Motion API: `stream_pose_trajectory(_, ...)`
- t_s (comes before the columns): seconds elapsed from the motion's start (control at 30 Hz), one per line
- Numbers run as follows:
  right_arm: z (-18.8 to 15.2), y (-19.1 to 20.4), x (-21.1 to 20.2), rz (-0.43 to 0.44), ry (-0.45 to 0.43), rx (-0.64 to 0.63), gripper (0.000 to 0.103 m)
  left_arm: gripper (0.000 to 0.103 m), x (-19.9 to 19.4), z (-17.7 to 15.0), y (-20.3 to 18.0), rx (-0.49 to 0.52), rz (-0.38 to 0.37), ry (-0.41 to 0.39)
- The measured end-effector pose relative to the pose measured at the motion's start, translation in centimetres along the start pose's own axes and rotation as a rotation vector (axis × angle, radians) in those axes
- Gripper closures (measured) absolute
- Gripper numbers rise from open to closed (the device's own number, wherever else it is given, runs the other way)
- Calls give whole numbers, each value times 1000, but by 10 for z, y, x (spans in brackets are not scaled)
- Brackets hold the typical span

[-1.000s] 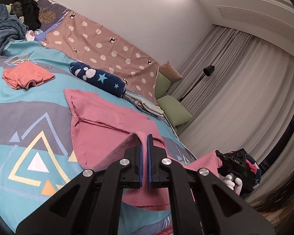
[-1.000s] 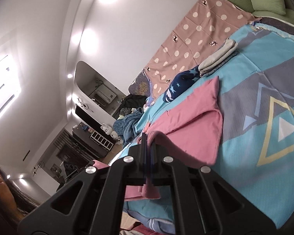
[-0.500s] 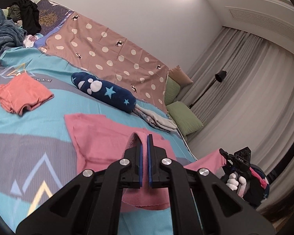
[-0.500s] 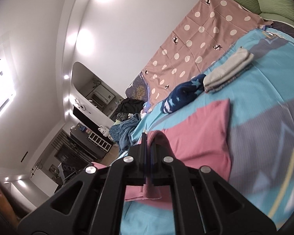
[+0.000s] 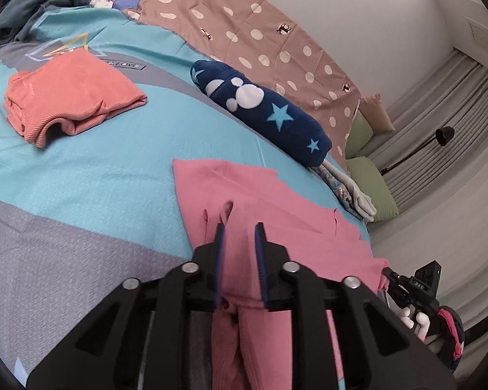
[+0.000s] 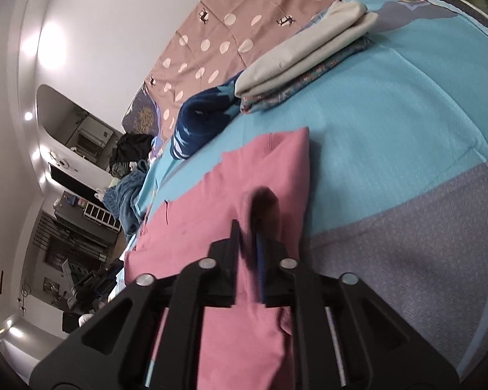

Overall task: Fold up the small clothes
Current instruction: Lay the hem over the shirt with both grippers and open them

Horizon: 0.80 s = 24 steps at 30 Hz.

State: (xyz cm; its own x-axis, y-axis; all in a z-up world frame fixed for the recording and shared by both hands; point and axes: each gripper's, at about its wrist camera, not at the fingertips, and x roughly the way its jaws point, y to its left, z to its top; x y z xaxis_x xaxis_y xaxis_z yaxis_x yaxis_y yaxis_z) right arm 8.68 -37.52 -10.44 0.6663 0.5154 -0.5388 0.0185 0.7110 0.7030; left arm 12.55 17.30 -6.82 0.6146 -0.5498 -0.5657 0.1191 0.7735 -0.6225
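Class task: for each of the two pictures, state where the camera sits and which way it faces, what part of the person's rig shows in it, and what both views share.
Left wrist: sits on the left claw, faces forward along its open fingers over the pink garment toward the navy star pillow; the other claw shows at lower right.
Right wrist: sits on the right claw, rolled sideways, faces across the same garment toward a folded grey stack; only its own slightly parted fingers show.
Shared: pink garment, navy pillow, polka-dot cover.
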Motion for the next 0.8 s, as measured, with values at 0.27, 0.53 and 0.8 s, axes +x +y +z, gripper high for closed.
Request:
stream_pose_trajectory(0.27,-13,11,-8,-44,38,-87,83,61,-7,-14,-2,41,11,24)
stream_pose_trajectory(0.53,-1,21,-23,111,15,-41,98,103,-5,-8,-13,46,-92,51)
stream_pose_trajectory(0.8,9,28,-22,111,10,-38,98,62,0,-7,-8,39,-8,72)
